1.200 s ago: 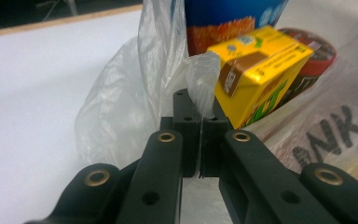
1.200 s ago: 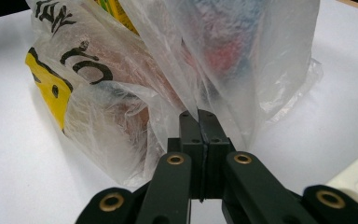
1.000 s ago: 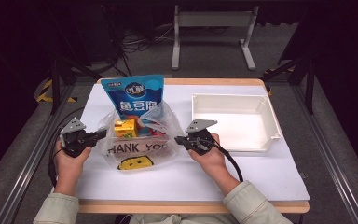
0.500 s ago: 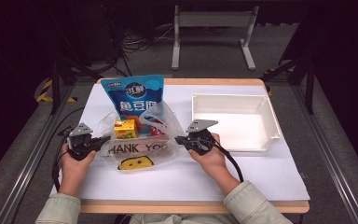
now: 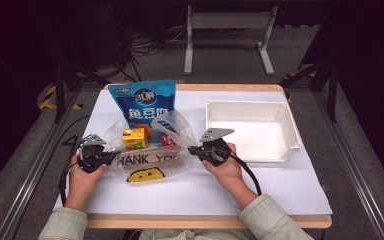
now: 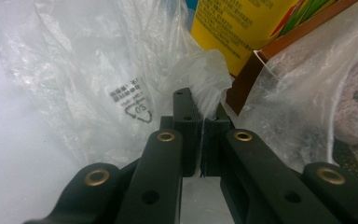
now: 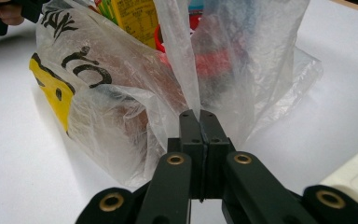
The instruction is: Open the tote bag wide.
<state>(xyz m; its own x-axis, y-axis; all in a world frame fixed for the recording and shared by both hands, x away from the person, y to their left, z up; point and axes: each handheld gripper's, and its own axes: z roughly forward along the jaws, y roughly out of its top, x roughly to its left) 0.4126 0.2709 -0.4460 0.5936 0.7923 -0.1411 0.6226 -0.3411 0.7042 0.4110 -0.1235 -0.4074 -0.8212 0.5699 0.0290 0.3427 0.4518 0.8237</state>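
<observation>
A clear plastic bag (image 5: 152,161) printed "THANK YOU" with a yellow smiley lies on the white table. Inside it are a yellow carton (image 5: 134,138) and a red item (image 5: 167,140); a blue snack packet (image 5: 142,100) sticks out of its far side. My left gripper (image 5: 111,158) is at the bag's left side, shut on a bunched handle (image 6: 210,86) of the bag. The yellow carton (image 6: 235,28) is just beyond the left gripper (image 6: 201,112). My right gripper (image 5: 192,149) (image 7: 199,115) is at the bag's right side, shut on the other handle strip (image 7: 184,70).
A white rectangular tray (image 5: 290,125) stands empty at the right of the table, just beyond my right hand; its corner (image 7: 354,179) shows beside the right gripper. Bare white table (image 5: 205,195) lies in front of the bag. Dark floor and metal frames surround the table.
My left gripper has come lower and slightly toward the bag, still holding its handle. The right gripper and the bag's contents have stayed put.
</observation>
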